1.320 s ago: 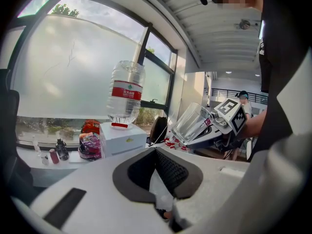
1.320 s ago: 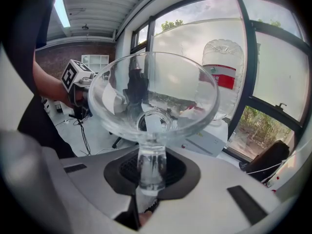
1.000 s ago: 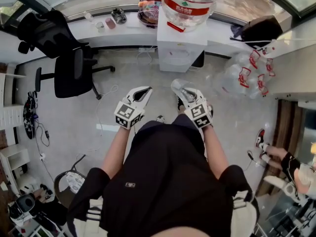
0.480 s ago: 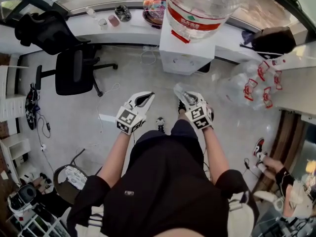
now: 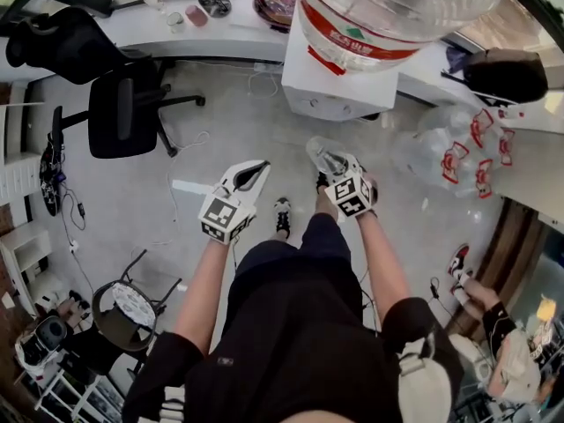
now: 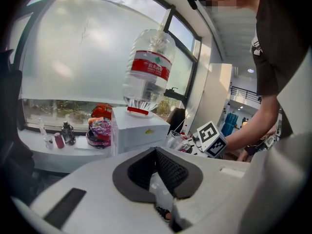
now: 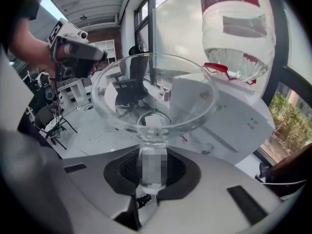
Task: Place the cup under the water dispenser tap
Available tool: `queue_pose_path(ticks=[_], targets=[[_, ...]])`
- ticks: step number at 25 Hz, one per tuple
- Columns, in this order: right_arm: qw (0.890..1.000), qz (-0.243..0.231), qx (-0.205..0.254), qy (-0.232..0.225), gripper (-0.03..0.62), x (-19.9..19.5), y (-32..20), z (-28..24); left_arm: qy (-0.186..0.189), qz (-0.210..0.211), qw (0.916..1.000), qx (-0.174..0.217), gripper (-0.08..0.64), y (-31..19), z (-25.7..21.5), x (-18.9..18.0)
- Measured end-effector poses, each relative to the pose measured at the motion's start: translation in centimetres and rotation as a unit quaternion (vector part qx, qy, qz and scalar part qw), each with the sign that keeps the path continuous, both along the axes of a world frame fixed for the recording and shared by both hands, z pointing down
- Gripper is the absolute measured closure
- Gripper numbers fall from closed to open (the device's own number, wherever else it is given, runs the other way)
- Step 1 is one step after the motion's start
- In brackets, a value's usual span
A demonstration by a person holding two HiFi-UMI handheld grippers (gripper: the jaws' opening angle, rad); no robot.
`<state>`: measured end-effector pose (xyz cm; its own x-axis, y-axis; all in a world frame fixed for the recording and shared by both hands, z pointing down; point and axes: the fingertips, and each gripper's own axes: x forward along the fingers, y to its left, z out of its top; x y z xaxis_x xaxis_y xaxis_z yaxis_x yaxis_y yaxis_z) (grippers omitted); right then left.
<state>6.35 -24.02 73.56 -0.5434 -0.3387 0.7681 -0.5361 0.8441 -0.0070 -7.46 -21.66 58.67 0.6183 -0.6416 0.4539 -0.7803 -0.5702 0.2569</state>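
— Hidden or cut off?
— Can't make out the tap on the water dispenser (image 5: 339, 91) in any view; head view gives only its top & front edge. Bottle (image 5: 388, 11) on top cut by the frame's upper edge; same in right gripper view.

— Cup?
— Clear cup (image 7: 153, 94), pinched low down by right gripper (image 5: 335, 167). Jaws closed on its narrow foot, wide mouth pointing fwd, away from the gripper. Foot itself hard to read betw. the pads (image 7: 127, 167).

— Vs. dispenser?
— Held in air. Dispenser ahead & to the right of the jaws, seen just past the cup's rim, bottle higher up. Not touching.

— Left gripper?
— Left gripper (image 5: 256, 169): tips together, nothing betw. them. Off to the left of the right one, apart, abt level w/ it. Dispenser ahead of its jaws; right gripper's marker cube (image 6: 211, 138) & the cup off to its right.

— Arms?
— Both bare, stretched fwd from the torso, roughly parallel: left forearm (image 5: 207, 280), right forearm (image 5: 381, 263). Both grippers over open floor (image 5: 229, 139), right one tipped nose-down.

— Rest?
— Office chair (image 5: 123, 113) well off to the left of the left gripper. Another person (image 5: 493, 359) cut off at the lower right corner, too small to read.
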Motion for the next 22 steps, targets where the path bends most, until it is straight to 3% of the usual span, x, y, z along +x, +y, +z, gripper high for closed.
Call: queue_pose_path(ticks=[7, 22], targets=[[1.000, -0.011, -0.014, 0.014, 0.551, -1.1, -1.6, 5.6, -0.003, -0.020, 0.9997, -0.015, 0.560, -1.1, 3.4, -1.2], [0.995, 0.044, -0.058, 0.066, 0.551, -2.0, -5.9, 19.4, 0.004, -0.020, 0.9992, -0.034, 0.560, -1.3, 10.2, -0.6]])
